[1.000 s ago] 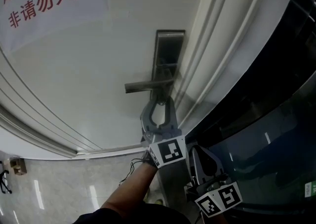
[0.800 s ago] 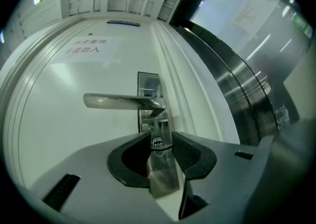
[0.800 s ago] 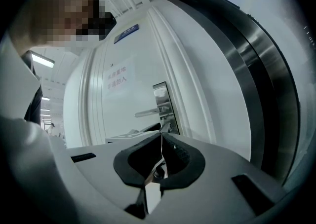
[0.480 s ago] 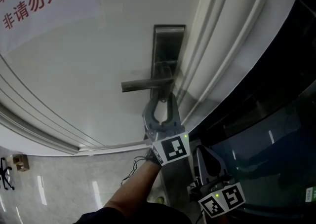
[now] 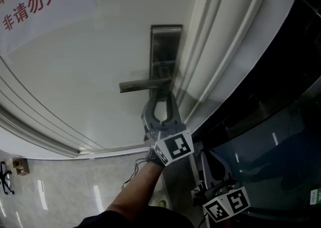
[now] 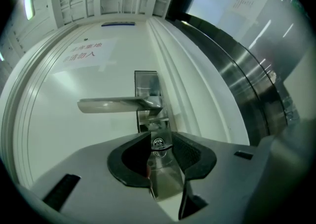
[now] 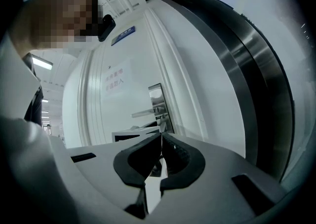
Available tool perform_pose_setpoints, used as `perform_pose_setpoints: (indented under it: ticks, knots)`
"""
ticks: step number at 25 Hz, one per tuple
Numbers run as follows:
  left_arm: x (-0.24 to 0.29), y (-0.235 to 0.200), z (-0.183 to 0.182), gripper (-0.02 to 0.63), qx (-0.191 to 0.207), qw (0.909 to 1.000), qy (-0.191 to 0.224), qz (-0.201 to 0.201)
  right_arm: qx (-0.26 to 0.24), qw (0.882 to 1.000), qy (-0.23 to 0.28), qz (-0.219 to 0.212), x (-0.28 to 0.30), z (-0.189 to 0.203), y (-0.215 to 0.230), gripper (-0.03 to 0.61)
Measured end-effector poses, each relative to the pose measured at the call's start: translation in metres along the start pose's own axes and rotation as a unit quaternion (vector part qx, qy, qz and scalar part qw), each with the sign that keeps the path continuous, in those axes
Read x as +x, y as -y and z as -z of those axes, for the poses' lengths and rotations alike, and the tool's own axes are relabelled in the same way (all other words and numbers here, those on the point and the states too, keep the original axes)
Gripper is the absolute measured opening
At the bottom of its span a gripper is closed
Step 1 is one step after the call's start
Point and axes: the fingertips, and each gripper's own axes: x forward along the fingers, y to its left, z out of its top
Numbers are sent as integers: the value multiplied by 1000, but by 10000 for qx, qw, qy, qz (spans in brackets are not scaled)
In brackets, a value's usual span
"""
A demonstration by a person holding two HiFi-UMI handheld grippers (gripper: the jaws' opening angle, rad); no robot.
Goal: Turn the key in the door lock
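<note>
The steel lock plate (image 5: 165,46) with its lever handle (image 5: 143,85) is mounted on the white door (image 5: 90,96) near the door's right edge. My left gripper (image 5: 161,99) reaches up to the plate just under the handle. In the left gripper view, the key (image 6: 159,145) sticks out of the round cylinder below the handle (image 6: 116,103). Its flat head lies crosswise between the pads, and the left gripper (image 6: 161,144) is shut on it. My right gripper (image 5: 204,154) hangs lower and to the right, away from the lock. The right gripper (image 7: 161,139) is shut on nothing.
A paper notice with red characters (image 5: 30,1) is stuck high on the door's left. A white moulded frame (image 5: 220,46) and a dark glass panel (image 5: 281,136) border the door on the right. Pale tiled floor (image 5: 60,192) lies below. A person's forearm (image 5: 133,194) holds the left gripper.
The left gripper has stayed at the lock below the handle, edging slightly up toward it. The head view has drifted a little. The right gripper has kept its place.
</note>
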Motion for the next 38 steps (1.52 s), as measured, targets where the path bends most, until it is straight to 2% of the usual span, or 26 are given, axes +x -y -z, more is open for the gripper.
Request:
perform_pose_setpoints:
  ticks: [8, 15, 25, 34, 38]
  knots:
    - [4, 4, 1, 132, 5, 9999, -105, 122, 31, 10000, 8, -32, -1, 0, 3, 15]
    - [8, 7, 0, 132, 287, 9987, -96, 417, 0, 9995, 166, -253, 16, -17, -11, 15]
    - [25, 6, 7, 132, 208, 9991, -162, 345, 73, 9991, 305, -288, 18, -20, -14, 15]
    - [32, 5, 7, 132, 278, 9990, 28, 352, 44, 9993, 315, -195, 17, -22, -10, 15]
    - [32, 5, 7, 132, 209, 9988, 79, 438, -104, 9991, 267, -304, 23, -26, -20, 15]
